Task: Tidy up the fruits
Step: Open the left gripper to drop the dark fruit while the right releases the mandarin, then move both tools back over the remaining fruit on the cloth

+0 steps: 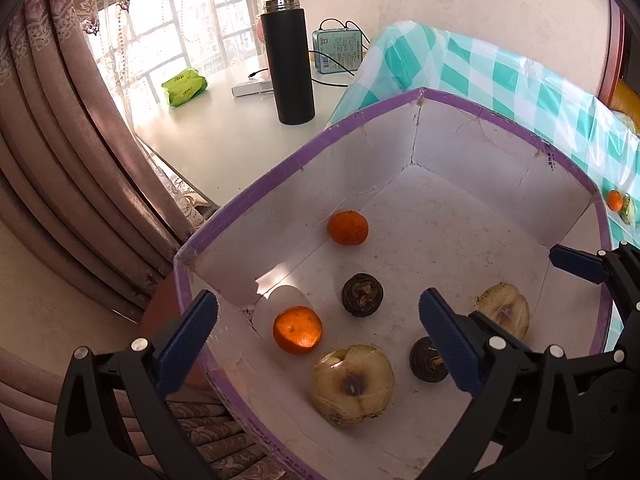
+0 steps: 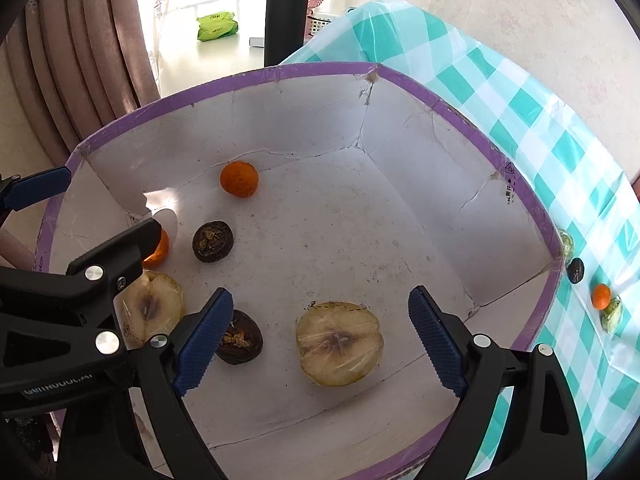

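A white cardboard box with a purple rim (image 1: 256, 192) (image 2: 200, 91) holds two oranges (image 1: 347, 227) (image 1: 297, 335), two dark round fruits (image 1: 362, 294) (image 1: 428, 360) and two film-wrapped apple halves (image 1: 352, 384) (image 1: 505, 314). My left gripper (image 1: 318, 304) hangs open above the box's near left corner, holding nothing. One of its fingers is outside the wall and the other is inside. My right gripper (image 2: 320, 300) is open over an apple half (image 2: 339, 342), not touching it. Outside the box, an orange (image 2: 601, 295) and a dark fruit (image 2: 576, 270) lie on the cloth.
The box stands on a teal checked tablecloth (image 2: 520, 100). Two green wrapped pieces (image 2: 612, 312) (image 2: 566, 240) lie by the loose orange. On the white table behind the box are a black flask (image 1: 288, 60), a green packet (image 1: 185, 87) and a blue tin (image 1: 338, 50). A curtain (image 1: 60, 140) hangs at the left.
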Motion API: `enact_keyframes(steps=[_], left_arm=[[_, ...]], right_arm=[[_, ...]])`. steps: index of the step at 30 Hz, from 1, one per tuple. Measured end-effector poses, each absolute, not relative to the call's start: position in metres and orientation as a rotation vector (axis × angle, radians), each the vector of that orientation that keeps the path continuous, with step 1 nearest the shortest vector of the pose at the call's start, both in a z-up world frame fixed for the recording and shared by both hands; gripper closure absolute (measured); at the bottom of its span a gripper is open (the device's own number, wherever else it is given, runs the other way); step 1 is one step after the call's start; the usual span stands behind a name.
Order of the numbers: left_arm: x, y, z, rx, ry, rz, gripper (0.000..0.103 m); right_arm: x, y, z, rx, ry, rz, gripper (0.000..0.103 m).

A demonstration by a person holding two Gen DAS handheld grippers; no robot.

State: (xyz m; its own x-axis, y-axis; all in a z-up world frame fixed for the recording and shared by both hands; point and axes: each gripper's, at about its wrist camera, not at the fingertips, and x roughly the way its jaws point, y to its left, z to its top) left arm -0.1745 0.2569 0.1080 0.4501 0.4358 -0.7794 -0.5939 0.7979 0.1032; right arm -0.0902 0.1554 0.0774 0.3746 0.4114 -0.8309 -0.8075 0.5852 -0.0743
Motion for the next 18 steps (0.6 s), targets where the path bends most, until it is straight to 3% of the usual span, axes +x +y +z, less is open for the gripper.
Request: enact_keyframes(steps=[9,18], left_arm=[[-0.178,0.244,0.134,-0.214,0.811,0.679,0.002],[-0.217,0.185,0.187,-0.33,0.328,0.553,0.002]], right_arm=[[-0.092,0.127,0.09,-0.396,0.812,0.905,0.017],[-0.079,0.039,0.111,-0.03,0.66,0.98,0.016]])
